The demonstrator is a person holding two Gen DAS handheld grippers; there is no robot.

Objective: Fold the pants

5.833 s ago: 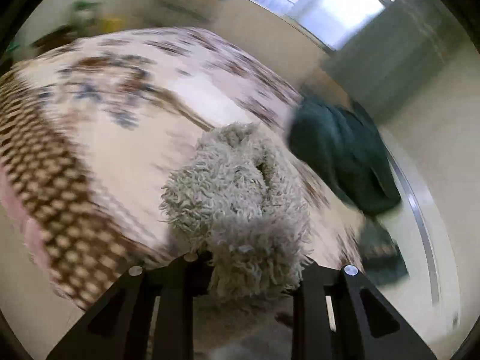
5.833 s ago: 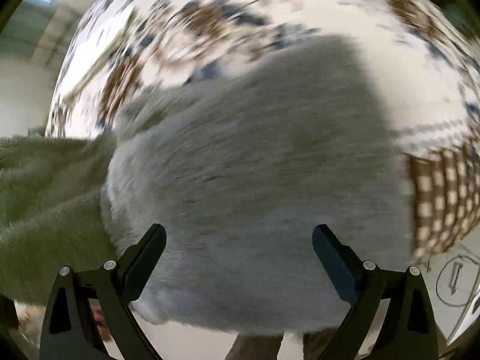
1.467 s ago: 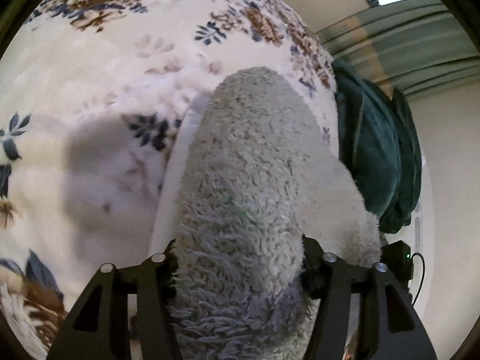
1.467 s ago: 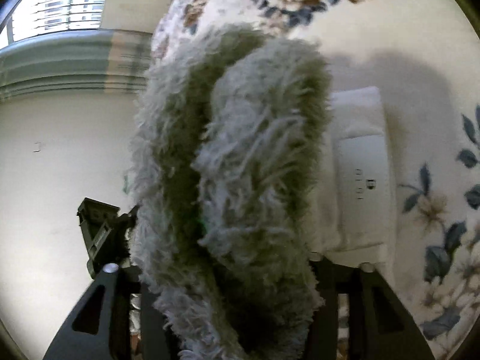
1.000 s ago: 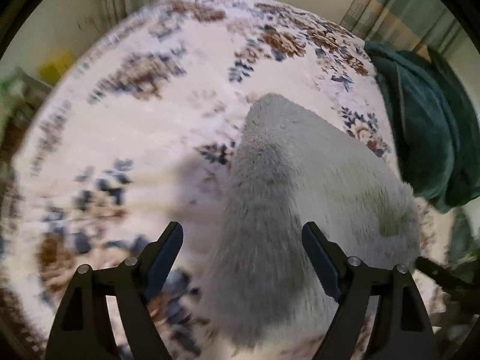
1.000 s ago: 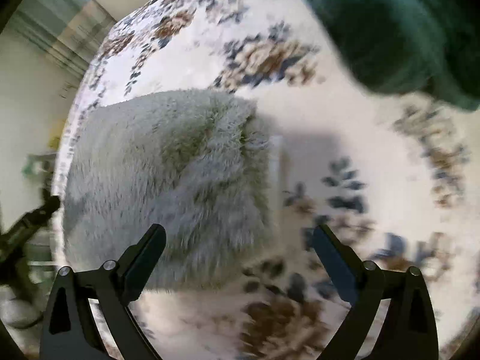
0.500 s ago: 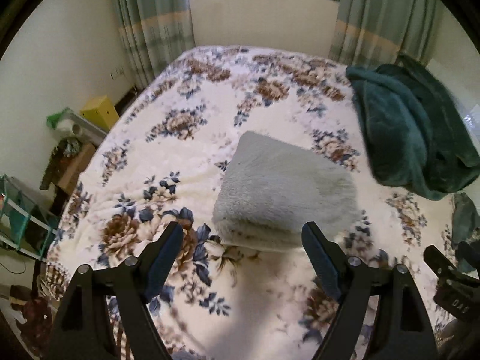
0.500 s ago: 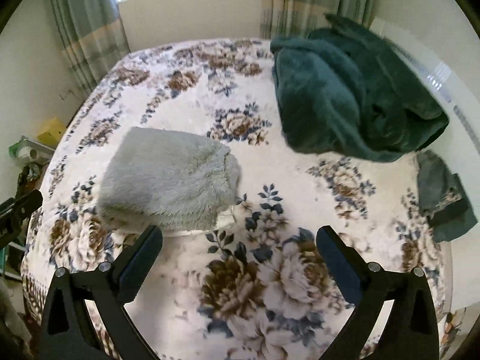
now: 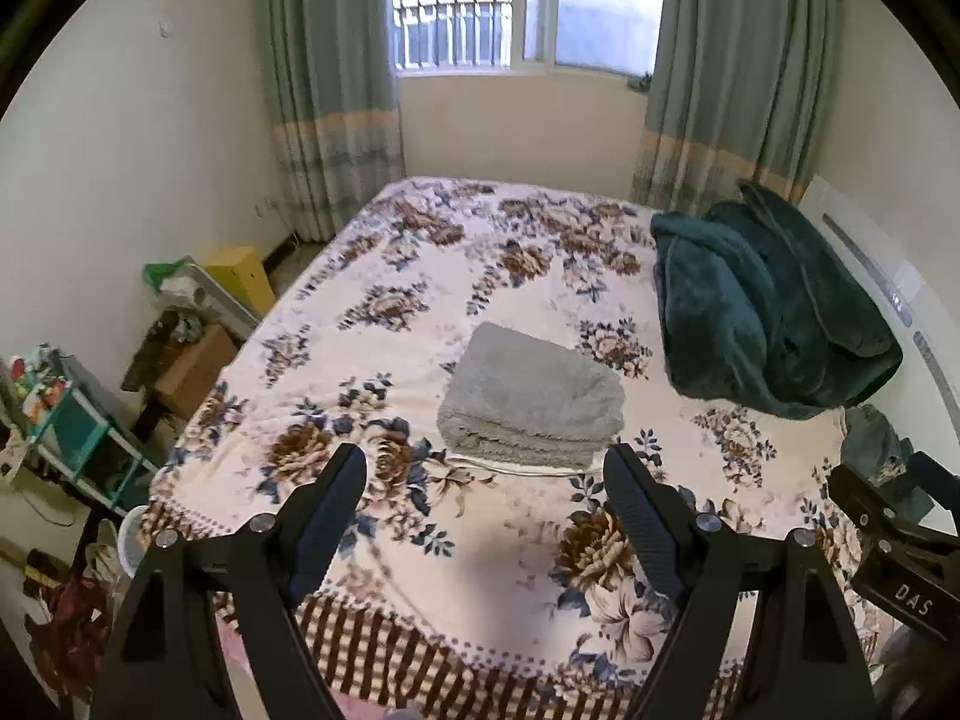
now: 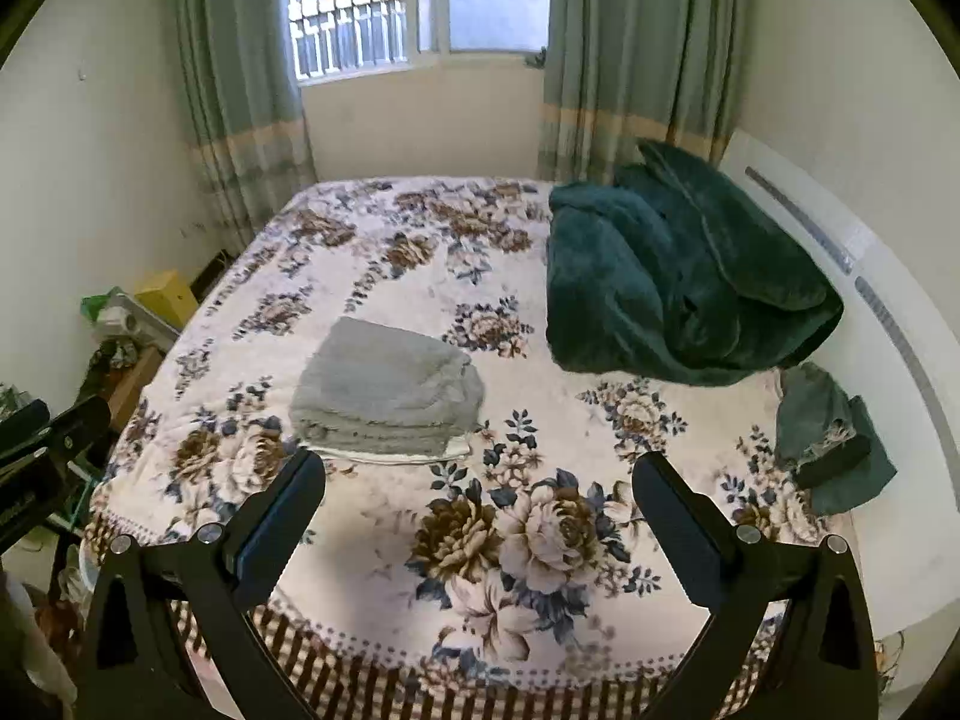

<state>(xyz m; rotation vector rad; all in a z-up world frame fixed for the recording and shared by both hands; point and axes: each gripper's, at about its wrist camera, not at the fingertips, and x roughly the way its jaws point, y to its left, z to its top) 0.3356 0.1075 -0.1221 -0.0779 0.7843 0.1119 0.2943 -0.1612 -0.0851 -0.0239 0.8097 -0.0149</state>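
Note:
The fuzzy grey pants [image 9: 531,399] lie folded in a compact stack on the floral bedspread [image 9: 420,276], with a white edge showing under the front. They also show in the right wrist view [image 10: 387,387], left of centre. My left gripper [image 9: 485,516] is open and empty, held back above the near end of the bed. My right gripper [image 10: 479,516] is open and empty, likewise well short of the pants. The right gripper's body [image 9: 894,546] shows at the right edge of the left wrist view.
A dark green blanket [image 10: 678,276] is heaped at the bed's right side, with a smaller green cloth [image 10: 831,438] nearer. A white headboard [image 10: 888,312] runs along the right. Boxes and a shelf [image 9: 66,420] crowd the floor on the left. Curtains and a window stand behind.
Both grippers let go of the grey pants, opened, and pulled back and up from the bed. The pants now lie folded on the bedspread.

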